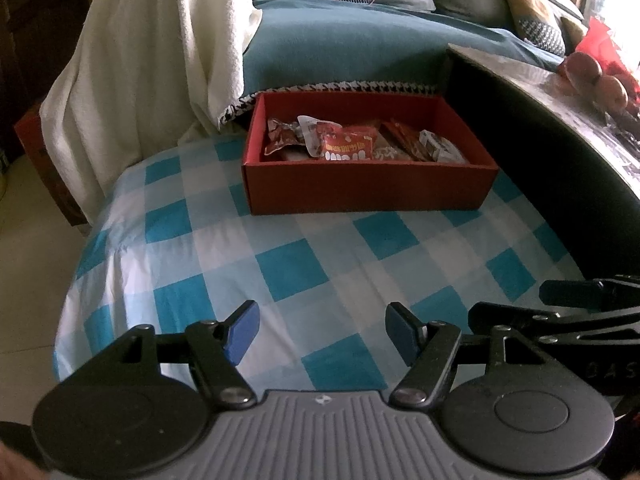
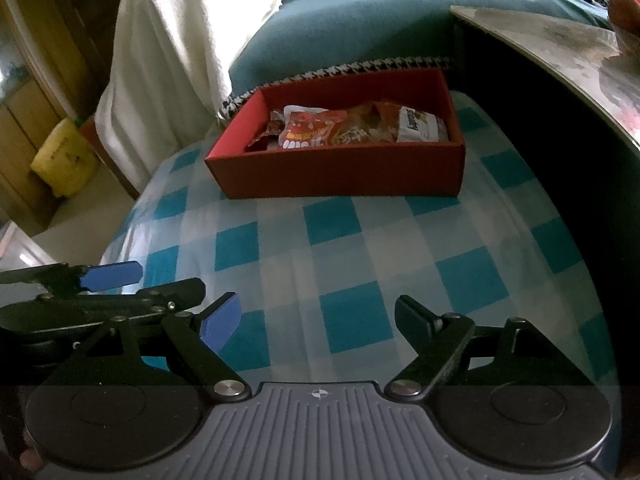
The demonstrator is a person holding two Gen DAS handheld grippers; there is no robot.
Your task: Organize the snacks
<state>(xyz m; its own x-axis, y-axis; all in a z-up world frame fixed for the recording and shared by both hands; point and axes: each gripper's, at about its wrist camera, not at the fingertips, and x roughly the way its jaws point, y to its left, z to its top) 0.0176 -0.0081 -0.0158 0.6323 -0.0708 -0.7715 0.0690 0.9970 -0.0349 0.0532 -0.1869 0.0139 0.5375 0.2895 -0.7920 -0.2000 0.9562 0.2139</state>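
A red cardboard box (image 1: 368, 188) sits at the far side of the blue-and-white checked cloth (image 1: 312, 264). It holds several snack packets (image 1: 348, 144), mostly red and orange, one white. The box (image 2: 340, 176) and its packets (image 2: 320, 132) also show in the right wrist view. My left gripper (image 1: 322, 330) is open and empty, low over the cloth, well short of the box. My right gripper (image 2: 318, 320) is open and empty beside it, to the right. Each gripper shows at the edge of the other's view.
A dark table edge with a pale top (image 1: 560, 92) rises on the right, with round fruit (image 1: 600, 80) on it. A teal sofa (image 1: 340, 48) with a white throw (image 1: 160, 60) stands behind the box. A yellow bag (image 2: 64, 156) lies on the floor left.
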